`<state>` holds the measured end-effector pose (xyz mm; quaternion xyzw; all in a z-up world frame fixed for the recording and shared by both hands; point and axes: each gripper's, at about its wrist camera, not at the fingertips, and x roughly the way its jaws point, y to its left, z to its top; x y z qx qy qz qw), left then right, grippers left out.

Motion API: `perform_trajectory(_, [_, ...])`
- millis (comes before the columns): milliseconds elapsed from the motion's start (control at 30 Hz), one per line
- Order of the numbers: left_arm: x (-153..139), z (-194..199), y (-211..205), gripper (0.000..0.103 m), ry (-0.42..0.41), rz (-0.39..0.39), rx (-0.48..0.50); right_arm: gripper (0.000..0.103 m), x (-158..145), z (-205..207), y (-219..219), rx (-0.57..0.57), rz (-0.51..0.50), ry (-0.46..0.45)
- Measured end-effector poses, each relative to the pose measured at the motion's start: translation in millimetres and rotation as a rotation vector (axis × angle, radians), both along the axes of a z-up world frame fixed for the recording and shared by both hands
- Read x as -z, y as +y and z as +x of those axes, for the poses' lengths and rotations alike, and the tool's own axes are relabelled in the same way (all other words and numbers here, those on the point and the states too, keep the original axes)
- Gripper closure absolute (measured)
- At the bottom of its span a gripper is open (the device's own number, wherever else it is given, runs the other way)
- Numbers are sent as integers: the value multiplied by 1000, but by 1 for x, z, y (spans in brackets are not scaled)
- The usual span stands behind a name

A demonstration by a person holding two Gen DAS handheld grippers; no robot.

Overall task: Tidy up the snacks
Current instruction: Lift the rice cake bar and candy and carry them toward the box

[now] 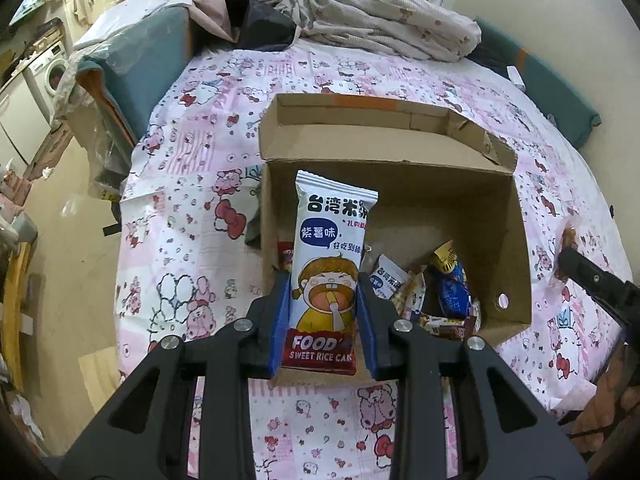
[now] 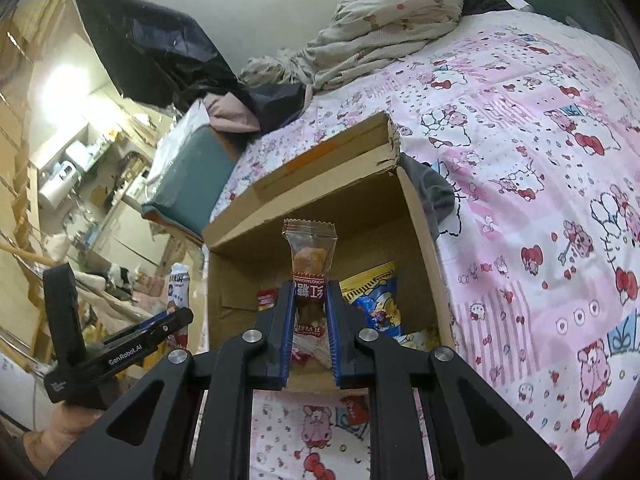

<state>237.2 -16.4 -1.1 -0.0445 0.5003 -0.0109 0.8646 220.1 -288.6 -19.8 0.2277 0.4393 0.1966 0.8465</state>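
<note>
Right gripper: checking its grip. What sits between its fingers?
A brown-wrapped snack, pinched upright between the right gripper pads above the box, in the right wrist view.

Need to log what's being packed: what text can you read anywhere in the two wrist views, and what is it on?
"FOOD", "SWEET RICE CAK" (cut off), "紫薯味", "台湾米": white rice cake packet in the left gripper.
"GenRobot.AI": left gripper's body, in the right wrist view.
"HONGTANG..." (upside down, rest blurred): clear brown snack packet in the right gripper.
Packets inside the cardboard box: too small to read.
</note>
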Motion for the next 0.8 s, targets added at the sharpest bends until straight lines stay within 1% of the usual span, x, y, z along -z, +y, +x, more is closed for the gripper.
perform_trajectory(100, [6, 8, -5, 76, -7, 6, 12, 87, 7, 9, 5, -9, -28, 14])
perform_trajectory(167, [14, 13, -5, 76, -1, -14, 10, 87, 13, 11, 7, -6, -42, 32])
perform_trajectory(200, [18, 15, -4, 76, 5, -21, 8, 87, 15, 12, 7, -3, -42, 43])
perform_trajectory(267, [27, 18, -6, 76, 12, -36, 18, 87, 21, 11, 4, 11, -11, 72])
perform_trajectory(367, [37, 19, -9, 76, 6, -33, 37, 87, 26, 11, 7, 6, -38, 88])
perform_trajectory(500, [48, 22, -7, 76, 19, -76, 34, 87, 36, 13, 11, -1, -59, 122])
perform_trajectory(600, [51, 21, -7, 76, 16, -59, 27, 87, 40, 14, 16, -10, -76, 135])
perform_trajectory(800, [55, 23, -8, 75, 25, -51, 36, 87, 46, 14, 25, -30, -97, 164])
